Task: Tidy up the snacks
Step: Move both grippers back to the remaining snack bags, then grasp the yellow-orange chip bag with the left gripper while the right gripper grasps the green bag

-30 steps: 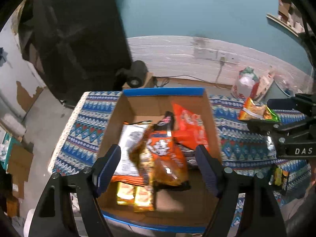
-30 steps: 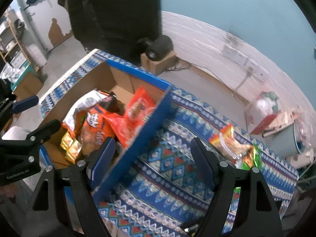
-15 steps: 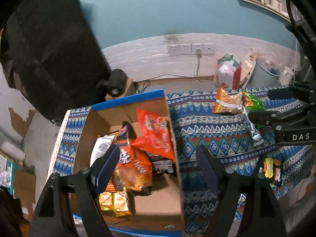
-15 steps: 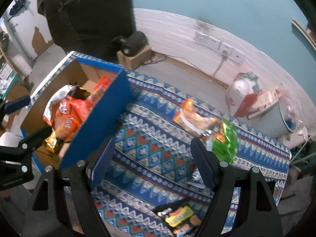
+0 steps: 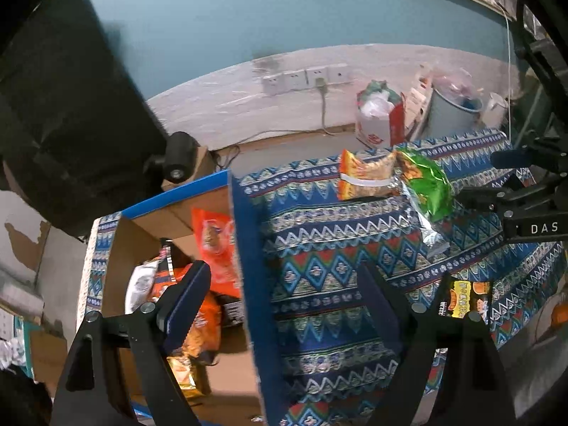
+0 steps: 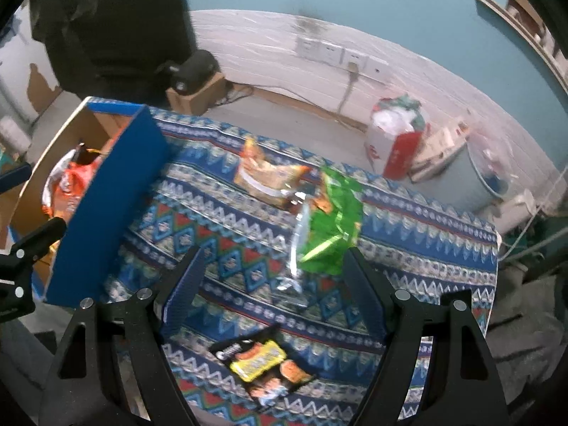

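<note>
A blue-sided cardboard box (image 5: 245,248) (image 6: 103,206) at the left holds several orange, white and gold snack bags (image 5: 213,245). On the patterned cloth (image 5: 319,255) (image 6: 220,248) lie an orange bag (image 5: 365,177) (image 6: 269,177), a green bag (image 5: 426,188) (image 6: 333,227) and a black-and-yellow packet (image 5: 461,298) (image 6: 262,365). My left gripper (image 5: 284,301) hangs over the box's right wall, its jaws opening with nothing held. My right gripper (image 6: 273,284) stands open above the cloth, just near of the green bag, empty.
A red-and-white bag (image 6: 397,142), a grey bin (image 6: 458,174) and a small cardboard box with a black device (image 6: 195,81) sit on the floor by the wall. The cloth's right edge (image 6: 493,269) drops off. A dark-clothed person (image 6: 113,28) stands behind the box.
Both grippers have swung right, away from over the box toward the loose bags on the cloth. The left jaws stand slightly wider. Nothing was picked up.
</note>
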Demonstrator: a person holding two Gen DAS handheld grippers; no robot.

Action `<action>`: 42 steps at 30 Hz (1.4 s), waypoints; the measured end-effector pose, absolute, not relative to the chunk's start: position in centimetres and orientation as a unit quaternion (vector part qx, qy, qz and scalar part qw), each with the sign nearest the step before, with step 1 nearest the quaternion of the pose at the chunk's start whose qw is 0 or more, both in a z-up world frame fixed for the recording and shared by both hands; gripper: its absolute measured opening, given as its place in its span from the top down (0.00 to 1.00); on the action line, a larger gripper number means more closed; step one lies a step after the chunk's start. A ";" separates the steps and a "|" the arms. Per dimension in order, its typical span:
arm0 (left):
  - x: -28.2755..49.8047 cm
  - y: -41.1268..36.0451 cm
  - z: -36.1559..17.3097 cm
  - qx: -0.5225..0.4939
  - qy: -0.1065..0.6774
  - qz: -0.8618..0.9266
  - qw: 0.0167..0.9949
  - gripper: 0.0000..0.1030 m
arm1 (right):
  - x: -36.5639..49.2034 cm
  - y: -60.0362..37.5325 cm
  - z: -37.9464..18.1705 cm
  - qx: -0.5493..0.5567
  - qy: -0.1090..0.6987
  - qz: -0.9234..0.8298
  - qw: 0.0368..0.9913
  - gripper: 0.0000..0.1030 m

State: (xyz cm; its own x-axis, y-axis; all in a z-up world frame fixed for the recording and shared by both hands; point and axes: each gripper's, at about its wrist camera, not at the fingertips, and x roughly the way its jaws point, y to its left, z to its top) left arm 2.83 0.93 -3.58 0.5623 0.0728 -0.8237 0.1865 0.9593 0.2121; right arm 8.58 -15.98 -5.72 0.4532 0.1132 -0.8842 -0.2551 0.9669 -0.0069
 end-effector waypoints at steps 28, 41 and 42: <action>16.3 -6.4 -11.7 0.126 0.567 -0.112 0.806 0.15 | 19.6 -24.1 -13.5 0.002 0.606 0.073 0.792 0.24; 18.3 -7.2 -15.3 0.109 0.586 -0.120 0.794 0.15 | 21.3 -23.7 -18.3 0.022 0.620 0.094 0.779 0.24; 18.4 -7.2 -15.4 0.106 0.587 -0.119 0.794 0.15 | 21.4 -23.6 -18.7 0.021 0.621 0.097 0.778 0.24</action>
State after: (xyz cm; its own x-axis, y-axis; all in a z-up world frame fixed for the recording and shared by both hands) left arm 18.39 -7.15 -15.44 0.2818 -0.0651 -0.9573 0.3137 0.9491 0.0278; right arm 21.36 -23.57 -18.66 0.2110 0.1767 -0.9614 -0.1251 0.9803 0.1528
